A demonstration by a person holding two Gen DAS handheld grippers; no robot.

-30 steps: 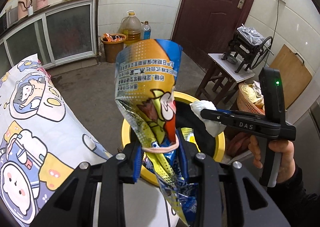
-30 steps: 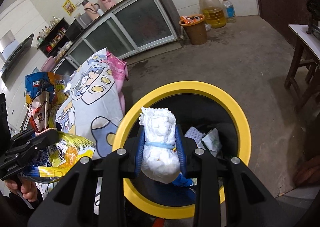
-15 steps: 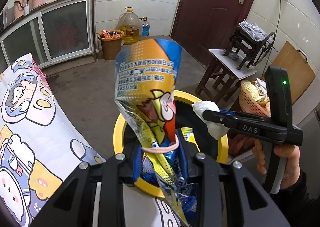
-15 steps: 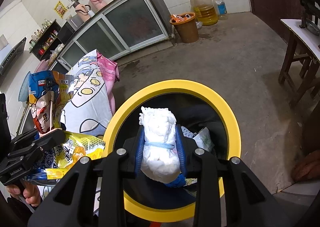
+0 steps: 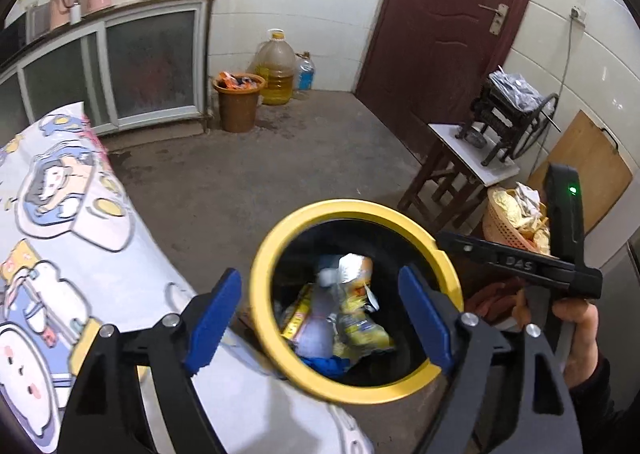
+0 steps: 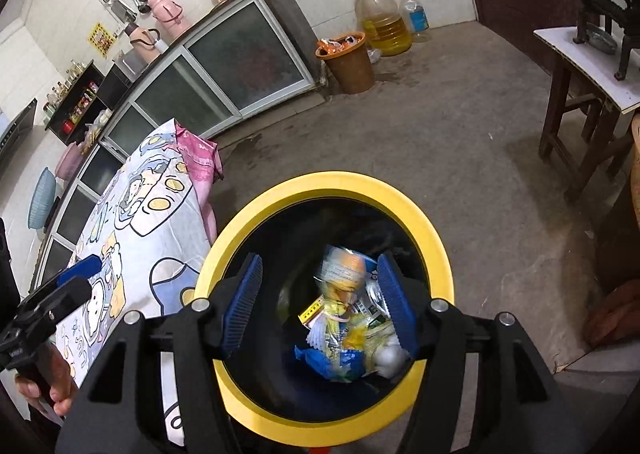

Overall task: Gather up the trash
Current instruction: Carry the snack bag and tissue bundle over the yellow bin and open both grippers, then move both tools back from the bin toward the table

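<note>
Left gripper, held over the near-left rim of the bin: blue pads spread wide, nothing between them. Right gripper, directly above the bin mouth: jaws likewise wide apart and empty. In the left wrist view, the person's right hand wraps the right tool's handle at the far right.

Trash: snack wrappers and a white tissue wad lie inside the black, yellow-rimmed bin, below both grippers.

Surroundings, left to right: cartoon-print cloth covering a surface just beside the bin; glass-fronted cabinet; orange bucket; oil jug; concrete floor; dark red door; wooden stool.
</note>
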